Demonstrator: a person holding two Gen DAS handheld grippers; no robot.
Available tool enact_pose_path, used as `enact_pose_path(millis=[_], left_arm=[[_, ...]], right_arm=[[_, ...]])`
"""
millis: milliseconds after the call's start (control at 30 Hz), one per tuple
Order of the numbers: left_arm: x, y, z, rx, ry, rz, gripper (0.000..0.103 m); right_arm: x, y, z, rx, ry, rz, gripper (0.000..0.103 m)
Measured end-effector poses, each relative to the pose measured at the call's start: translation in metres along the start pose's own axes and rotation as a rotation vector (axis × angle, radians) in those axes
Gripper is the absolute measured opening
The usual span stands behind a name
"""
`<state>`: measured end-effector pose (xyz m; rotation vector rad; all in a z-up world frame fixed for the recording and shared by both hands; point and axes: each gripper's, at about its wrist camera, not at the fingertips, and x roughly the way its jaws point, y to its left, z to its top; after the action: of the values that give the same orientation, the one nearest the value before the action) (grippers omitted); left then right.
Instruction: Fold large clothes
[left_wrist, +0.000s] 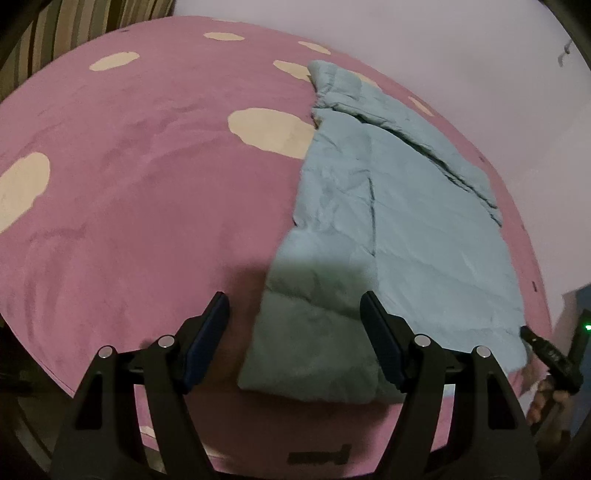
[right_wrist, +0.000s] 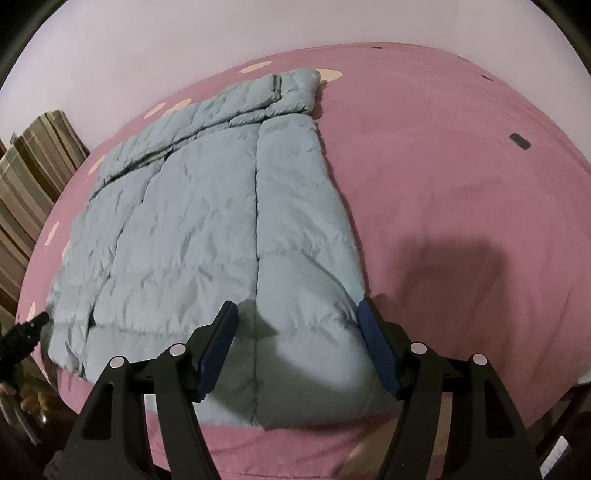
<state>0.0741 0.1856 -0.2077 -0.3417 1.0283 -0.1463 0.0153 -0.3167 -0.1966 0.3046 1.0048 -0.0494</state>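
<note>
A light blue puffy quilted garment (left_wrist: 399, 221) lies flat on the pink bed cover (left_wrist: 147, 184), its sides folded in toward a centre seam. It also shows in the right wrist view (right_wrist: 221, 229). My left gripper (left_wrist: 295, 314) is open, hovering above the garment's near left corner. My right gripper (right_wrist: 295, 321) is open, hovering above the garment's near right corner. The right gripper also shows at the right edge of the left wrist view (left_wrist: 550, 354); the left gripper shows at the left edge of the right wrist view (right_wrist: 26, 332).
The pink cover has cream blotches (left_wrist: 269, 129) and small dark marks (right_wrist: 519, 141). A pale wall (right_wrist: 184, 37) stands behind the bed. A striped curtain (right_wrist: 33, 173) hangs at the left. The bed's near edge (right_wrist: 295, 450) is just below the grippers.
</note>
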Motion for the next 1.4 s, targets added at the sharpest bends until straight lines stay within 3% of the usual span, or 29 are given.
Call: enact_pose_path(millis=[233, 367, 600, 767, 967, 1067, 1200, 1300, 1400], left_arm=[[-0.002, -0.005, -0.010, 0.052, 0.004, 0.000, 0.065], [-0.005, -0.001, -0.014, 0.022, 0.028, -0.068, 0.065], [-0.005, -0.005, -0.017, 0.024, 0.041, -0.076, 0.060], [-0.006, 0.005, -0.016, -0.026, 0.042, -0.103, 0.059], [-0.007, 0.006, -0.015, -0.047, 0.033, -0.073, 0.059], [-0.007, 0.007, -0.015, -0.064, 0.043, -0.079, 0.058], [-0.005, 0.004, -0.017, -0.045, 0.047, -0.044, 0.044], [-0.005, 0.004, -0.017, -0.044, 0.051, -0.038, 0.037], [-0.005, 0.002, -0.016, -0.045, 0.054, -0.037, 0.036]], right_arm=[[-0.005, -0.001, -0.011, -0.011, -0.001, 0.009, 0.067], [-0.007, -0.007, -0.013, 0.012, -0.001, 0.021, 0.067], [-0.010, -0.010, -0.017, 0.009, -0.003, 0.029, 0.066], [-0.010, -0.023, -0.014, 0.076, 0.003, 0.092, 0.066], [-0.010, -0.022, -0.015, 0.087, 0.005, 0.105, 0.065], [-0.010, -0.022, -0.015, 0.090, 0.006, 0.095, 0.056], [-0.009, -0.025, -0.016, 0.103, 0.009, 0.105, 0.044], [-0.009, -0.021, -0.017, 0.081, 0.012, 0.102, 0.039], [-0.010, -0.016, -0.018, 0.061, 0.011, 0.094, 0.038]])
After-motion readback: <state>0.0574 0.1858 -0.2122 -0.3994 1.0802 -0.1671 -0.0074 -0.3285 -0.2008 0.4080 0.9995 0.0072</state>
